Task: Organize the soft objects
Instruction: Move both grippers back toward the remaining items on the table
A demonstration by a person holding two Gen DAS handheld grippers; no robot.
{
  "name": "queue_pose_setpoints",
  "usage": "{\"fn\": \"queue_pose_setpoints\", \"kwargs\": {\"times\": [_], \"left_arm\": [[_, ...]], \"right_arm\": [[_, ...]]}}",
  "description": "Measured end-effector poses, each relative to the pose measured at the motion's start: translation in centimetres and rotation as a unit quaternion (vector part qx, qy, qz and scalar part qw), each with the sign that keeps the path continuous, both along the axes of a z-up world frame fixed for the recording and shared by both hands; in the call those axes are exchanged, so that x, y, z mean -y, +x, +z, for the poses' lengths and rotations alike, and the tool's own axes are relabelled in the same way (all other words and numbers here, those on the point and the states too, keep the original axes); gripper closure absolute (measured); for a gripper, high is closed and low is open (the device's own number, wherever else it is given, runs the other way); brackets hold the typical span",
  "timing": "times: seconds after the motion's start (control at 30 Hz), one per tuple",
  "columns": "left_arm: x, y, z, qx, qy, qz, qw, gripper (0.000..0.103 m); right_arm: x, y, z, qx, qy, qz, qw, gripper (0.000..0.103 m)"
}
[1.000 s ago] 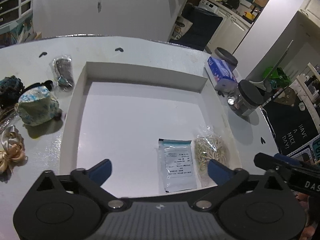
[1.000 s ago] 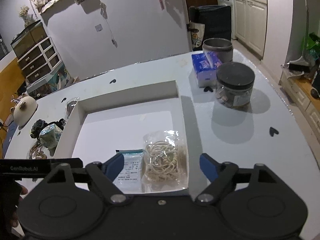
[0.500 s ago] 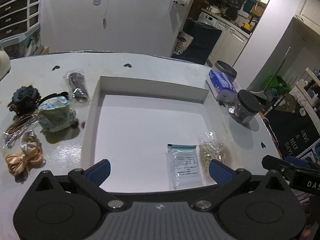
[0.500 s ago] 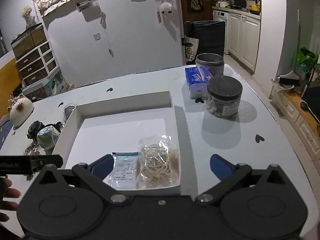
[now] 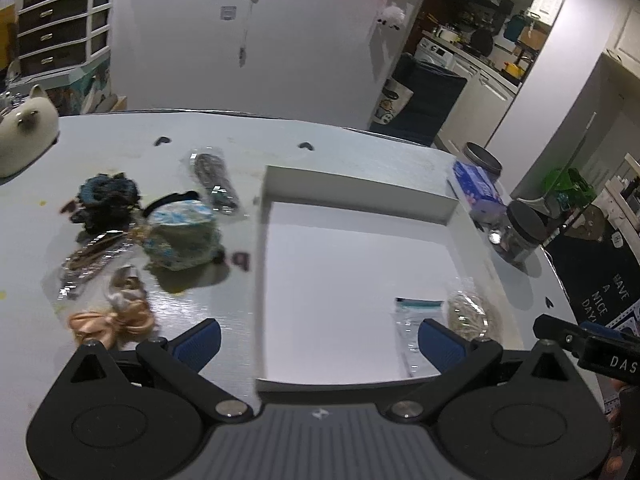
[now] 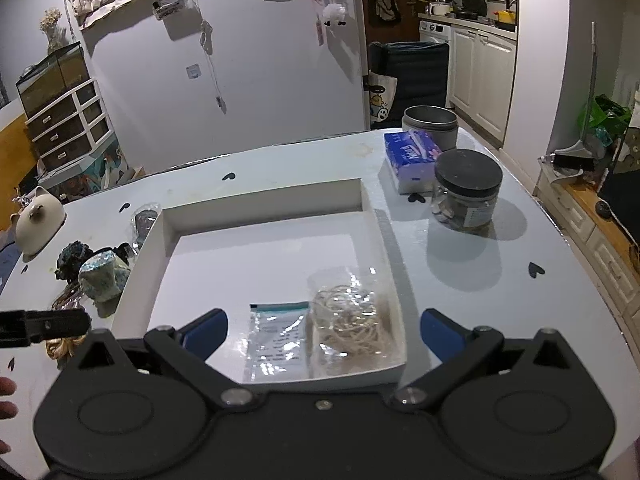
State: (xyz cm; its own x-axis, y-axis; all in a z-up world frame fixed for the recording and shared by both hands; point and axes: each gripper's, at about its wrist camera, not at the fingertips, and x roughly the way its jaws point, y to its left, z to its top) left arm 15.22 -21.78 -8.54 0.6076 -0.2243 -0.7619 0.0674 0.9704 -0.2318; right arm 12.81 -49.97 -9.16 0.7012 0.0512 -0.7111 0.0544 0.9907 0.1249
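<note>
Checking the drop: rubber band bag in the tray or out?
In. The rubber band bag lies flat inside the tray, beside the right wall.

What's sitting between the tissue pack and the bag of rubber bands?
In the right wrist view, only the tray's right wall and bare tabletop lie between the tissue pack and the bag of rubber bands.

Left gripper (image 5: 318, 340) and right gripper (image 6: 323, 330) side by side above white tray (image 6: 384, 240), angled down, jaws wide, nothing held.

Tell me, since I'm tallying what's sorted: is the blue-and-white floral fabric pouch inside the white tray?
No, the blue-and-white floral fabric pouch sits on the table outside the white tray, left of its wall.
</note>
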Motion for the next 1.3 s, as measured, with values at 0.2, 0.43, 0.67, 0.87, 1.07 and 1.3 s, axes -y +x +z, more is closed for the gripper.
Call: {"fn": "queue_pose_setpoints", "kwargs": {"times": [0.2, 0.43, 0.67, 0.87, 1.07, 1.3], "left_arm": [[-4.3, 0.2, 0.3, 0.001, 0.003, 0.009, 1.0, 0.0], [-9.8, 0.6, 0.5, 0.005, 0.009, 0.021, 0.9997, 0.0], [-14.4, 1.3, 0.1, 0.003, 0.008, 0.027, 0.9996, 0.0], [-17.8, 2.2, -0.1, 0.011, 0.004, 0.021, 0.9997, 0.0], [-21.5, 3.8, -0.1, 0.028, 0.007, 0.018, 0.9994, 0.0], [-24.1, 7.6, -0.2, 0.042, 0.008, 0.001, 0.9991, 0.0]], "right_arm": [[-3.5, 0.6, 0.0, -0.003, -0.002, 0.005, 1.0, 0.0], [-8.6, 1.4, 0.1, -0.001, -0.002, 0.009, 1.0, 0.0], [-13.4, 2.5, 0.3, 0.004, -0.005, 0.022, 1.0, 0.0], [-17.6, 3.7, 0.5, 0.017, -0.006, 0.031, 0.999, 0.0], [-21.5, 5.3, 0.3, 0.025, -0.004, 0.044, 0.999, 0.0], [-24.8, 7.2, -0.1, 0.036, -0.005, 0.062, 0.997, 0.0]]}}
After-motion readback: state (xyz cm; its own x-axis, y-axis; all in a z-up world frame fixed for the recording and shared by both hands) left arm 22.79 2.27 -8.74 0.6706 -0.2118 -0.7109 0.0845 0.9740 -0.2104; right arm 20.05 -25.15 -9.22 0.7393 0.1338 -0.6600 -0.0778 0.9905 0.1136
